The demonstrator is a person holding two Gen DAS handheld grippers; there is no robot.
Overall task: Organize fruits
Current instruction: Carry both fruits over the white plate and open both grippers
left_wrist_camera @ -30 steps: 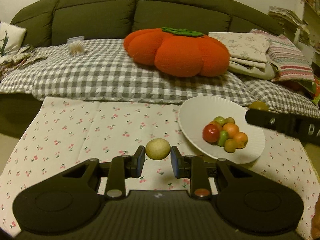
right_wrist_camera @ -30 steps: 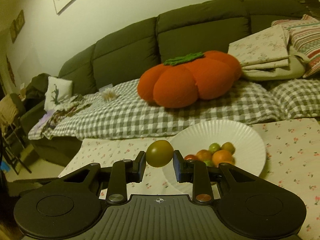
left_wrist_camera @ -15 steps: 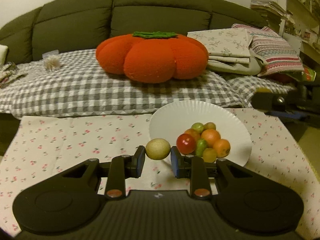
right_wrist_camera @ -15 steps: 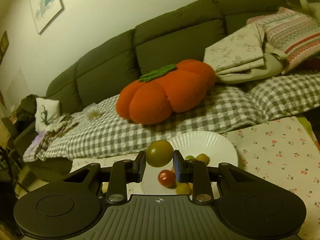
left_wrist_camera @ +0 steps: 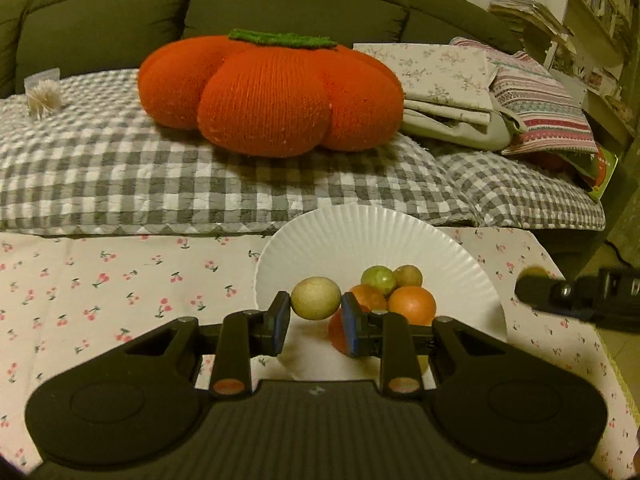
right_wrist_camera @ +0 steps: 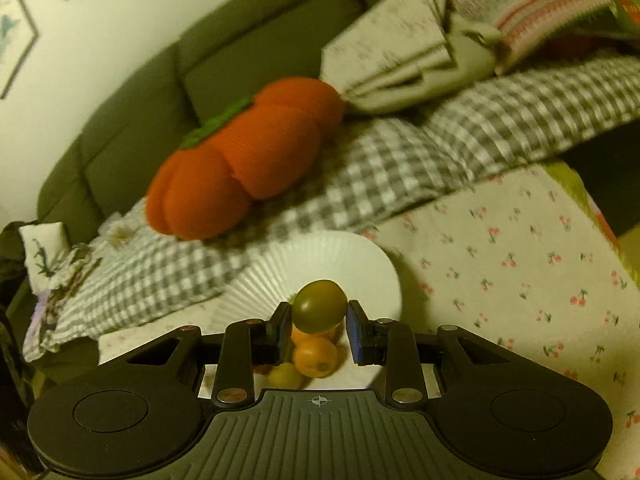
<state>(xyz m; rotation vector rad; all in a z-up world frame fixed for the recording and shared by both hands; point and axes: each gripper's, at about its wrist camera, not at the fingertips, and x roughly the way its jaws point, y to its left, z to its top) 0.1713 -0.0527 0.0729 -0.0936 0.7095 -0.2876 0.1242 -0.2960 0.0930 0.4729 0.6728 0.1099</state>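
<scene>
My left gripper [left_wrist_camera: 315,316] is shut on a pale yellow-green round fruit [left_wrist_camera: 315,298], held over the near left edge of a white paper plate [left_wrist_camera: 320,236]. The plate holds a pile of small fruits: oranges [left_wrist_camera: 412,305], a green one [left_wrist_camera: 378,278] and a red one partly hidden behind my finger. My right gripper [right_wrist_camera: 319,326] is shut on a dark olive-green fruit [right_wrist_camera: 319,306], held above the same plate [right_wrist_camera: 332,256] and its oranges [right_wrist_camera: 315,356]. The right gripper also shows at the right edge of the left wrist view [left_wrist_camera: 580,300].
The plate lies on a table with a cherry-print cloth [left_wrist_camera: 120,280]. Behind it is a sofa with a grey checked blanket [left_wrist_camera: 160,184], an orange pumpkin cushion [left_wrist_camera: 272,96] and folded linens [left_wrist_camera: 460,96]. The table's right edge [right_wrist_camera: 592,208] drops to the floor.
Both grippers have moved toward the plate, each keeping its fruit. The left now holds its fruit over the plate's near edge; the right has tilted and come down over the pile.
</scene>
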